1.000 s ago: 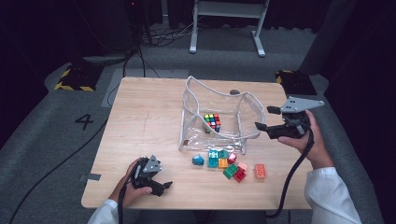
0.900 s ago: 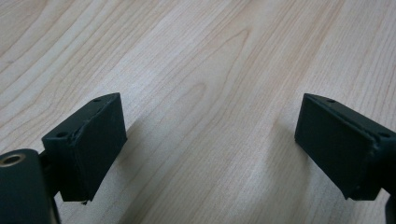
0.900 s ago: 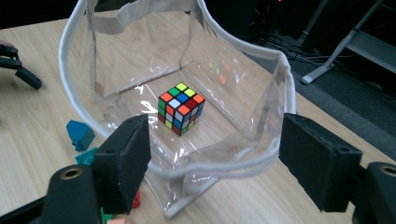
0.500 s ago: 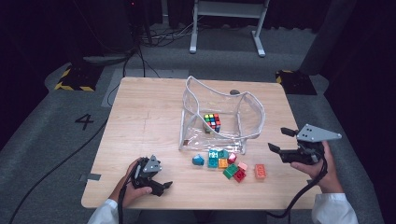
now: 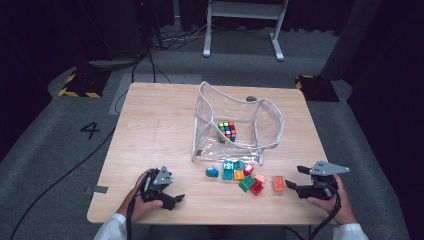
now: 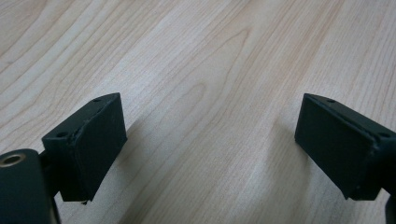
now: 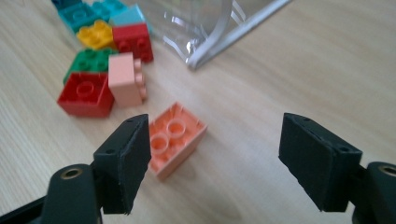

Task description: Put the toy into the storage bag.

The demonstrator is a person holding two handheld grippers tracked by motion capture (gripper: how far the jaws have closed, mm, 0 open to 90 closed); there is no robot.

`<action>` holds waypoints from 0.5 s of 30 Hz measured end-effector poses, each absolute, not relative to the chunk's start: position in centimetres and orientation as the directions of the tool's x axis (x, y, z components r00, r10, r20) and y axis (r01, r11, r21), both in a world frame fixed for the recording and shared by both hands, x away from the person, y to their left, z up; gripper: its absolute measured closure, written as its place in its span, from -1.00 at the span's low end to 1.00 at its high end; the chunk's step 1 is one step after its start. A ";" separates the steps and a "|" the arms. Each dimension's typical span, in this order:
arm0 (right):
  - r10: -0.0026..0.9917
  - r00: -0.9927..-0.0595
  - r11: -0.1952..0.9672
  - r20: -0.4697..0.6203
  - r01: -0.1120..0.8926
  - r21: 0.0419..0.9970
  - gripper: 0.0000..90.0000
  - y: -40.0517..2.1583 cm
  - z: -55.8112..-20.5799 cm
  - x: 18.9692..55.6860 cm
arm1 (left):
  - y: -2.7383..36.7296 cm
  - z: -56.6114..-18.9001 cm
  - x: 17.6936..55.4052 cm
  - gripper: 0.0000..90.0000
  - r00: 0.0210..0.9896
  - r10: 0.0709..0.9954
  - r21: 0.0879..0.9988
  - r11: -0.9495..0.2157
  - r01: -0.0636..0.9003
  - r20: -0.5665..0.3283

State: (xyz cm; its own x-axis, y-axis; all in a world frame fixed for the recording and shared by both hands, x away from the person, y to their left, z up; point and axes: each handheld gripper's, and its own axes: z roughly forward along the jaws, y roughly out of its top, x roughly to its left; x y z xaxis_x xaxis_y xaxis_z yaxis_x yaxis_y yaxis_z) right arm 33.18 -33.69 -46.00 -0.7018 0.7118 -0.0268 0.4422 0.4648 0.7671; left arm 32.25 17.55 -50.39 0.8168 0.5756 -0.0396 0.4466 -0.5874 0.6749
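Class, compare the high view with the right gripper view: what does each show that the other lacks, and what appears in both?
High view alone: the multicoloured puzzle cube inside the clear plastic pouch, the left claw open near the wooden table's front edge, and the grey floor.
Right gripper view alone: the hollow, tubed underside of the orange plastic brick, lying just beyond the right claw's open jaws and nearer its left jaw.
Both: that brick, the cluster of coloured bricks, the pouch's edge, the tabletop.
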 end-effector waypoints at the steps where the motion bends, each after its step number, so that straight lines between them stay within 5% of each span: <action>1: 0.710 -0.704 0.464 -0.014 0.453 0.761 -0.44 -33.8 -46.5 33.1 | 17.5 -50.4 32.2 -0.80 0.817 0.575 0.674 -0.586 0.449 -0.044; 15: 0.699 -0.715 0.469 0.027 0.486 0.737 -0.44 -33.6 -49.7 31.7 | 17.6 -50.3 32.4 -0.81 0.824 0.566 0.670 -0.603 0.433 -0.023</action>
State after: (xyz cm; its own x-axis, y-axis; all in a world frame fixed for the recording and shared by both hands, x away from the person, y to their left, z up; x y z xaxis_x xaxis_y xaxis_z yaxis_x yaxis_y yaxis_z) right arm 31.74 -33.58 -49.73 -0.7148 0.6988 0.0268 0.4861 0.4690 0.7374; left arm 32.38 17.61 -50.31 0.8237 0.5665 -0.0230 0.4332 -0.6027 0.6701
